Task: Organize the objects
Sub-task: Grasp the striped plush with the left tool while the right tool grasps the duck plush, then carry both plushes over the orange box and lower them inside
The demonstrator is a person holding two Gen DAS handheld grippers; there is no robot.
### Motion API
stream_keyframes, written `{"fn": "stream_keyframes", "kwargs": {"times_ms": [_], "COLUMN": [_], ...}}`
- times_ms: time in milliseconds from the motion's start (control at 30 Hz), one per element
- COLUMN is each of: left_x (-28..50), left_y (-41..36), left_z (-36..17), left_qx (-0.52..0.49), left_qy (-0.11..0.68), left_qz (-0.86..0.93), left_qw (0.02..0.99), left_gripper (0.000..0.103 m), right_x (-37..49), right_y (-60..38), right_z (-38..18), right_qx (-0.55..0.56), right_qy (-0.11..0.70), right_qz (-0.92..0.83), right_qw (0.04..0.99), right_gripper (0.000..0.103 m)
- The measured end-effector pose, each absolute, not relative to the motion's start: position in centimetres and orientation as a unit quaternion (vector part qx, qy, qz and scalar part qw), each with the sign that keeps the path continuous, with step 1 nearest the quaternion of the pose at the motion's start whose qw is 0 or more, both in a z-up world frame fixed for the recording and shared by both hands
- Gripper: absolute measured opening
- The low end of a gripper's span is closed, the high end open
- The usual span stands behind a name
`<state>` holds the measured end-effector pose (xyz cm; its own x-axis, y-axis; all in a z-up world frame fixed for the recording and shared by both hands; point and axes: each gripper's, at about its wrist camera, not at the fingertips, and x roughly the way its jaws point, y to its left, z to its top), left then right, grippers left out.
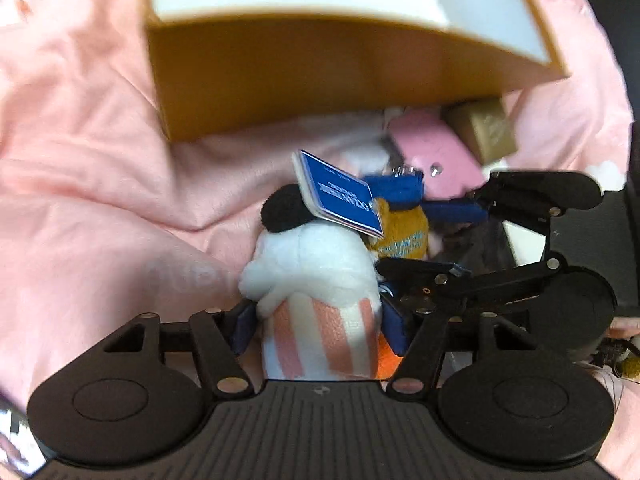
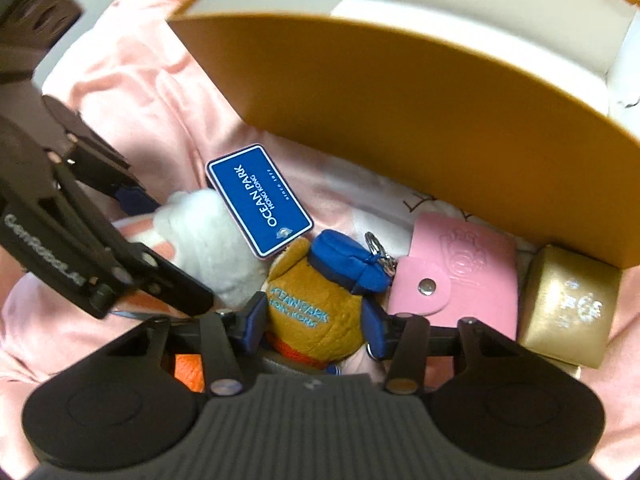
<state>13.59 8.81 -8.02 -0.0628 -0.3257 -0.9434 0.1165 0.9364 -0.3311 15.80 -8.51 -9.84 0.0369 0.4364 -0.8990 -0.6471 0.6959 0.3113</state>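
L gripper [image 1: 318, 322] sits low-centre in the left wrist view, jaws spread wide on either side of the white plush [image 1: 316, 280] w/ pink-striped body. Pads look just beside the fabric, not clearly pressing, so I read it as not yet gripped. R gripper [image 2: 316, 322], low-centre in the right wrist view, brackets the tan plush [image 2: 316, 312] w/ blue cap at a mid opening; blue pads [image 2: 256, 318] lie against its sides, but can't tell if they actually squeeze.

Both toys lie touching each other on the pink cloth [image 2: 140, 92], in front of the open orange box [image 2: 400, 92] that fills the upper part of both frames. Box interior looks empty, so prob. that's where things go.

Risks:
- The blue tag [image 2: 258, 200] rests across the white plush and touches the tan one. Lifting either toy could flip it, or drag it if it's attached to one of them.
- The two grippers are v. close; R's fingers show at right-centre of the left wrist view, near the L pad. Closing or lifting together could knock linkages.
- Soft plush compresses; a shallow pinch may slip.
- The tan plush's keyring [image 2: 378, 250] lies next to the pink pouch [image 2: 460, 276], lower right, and could snag on it. The gold box [image 2: 568, 304] beyond is less exposed.
- Loose cloth could get caught in the jaws.
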Motion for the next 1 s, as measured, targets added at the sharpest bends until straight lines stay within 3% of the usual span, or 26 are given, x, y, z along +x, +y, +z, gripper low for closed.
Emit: {"fn": "stream_keyframes", "kwargs": {"times_ms": [367,667,833,1000], "left_x": [7.8,11.2,16.2,21.7], "left_y": [8.6,6.1,4.4,2.3], "left_z": [1.3,6.7,6.0,1.9], "left_qx": [-0.003,0.042,0.04,0.06], "left_qy": [0.519,0.405,0.394,0.419], "left_qz": [-0.108,-0.113,-0.119,-0.14], "left_qw": [0.848,0.906,0.911,0.895], "left_gripper": [0.071,0.071,0.071,0.071], "right_x": [13.6,16.4,22.1,28.9], "right_y": [-12.3,-14.5,-14.5,-13.7], "right_z": [-2.7,6.8,8.6,5.6], "right_qx": [-0.05,-0.057,-0.077,-0.089], "right_qy": [0.451,0.377,0.387,0.462], "right_qz": [0.402,0.403,0.365,0.33], "right_qw": [0.795,0.832,0.843,0.819], "right_gripper": [0.047,0.046,0.046,0.046]}}
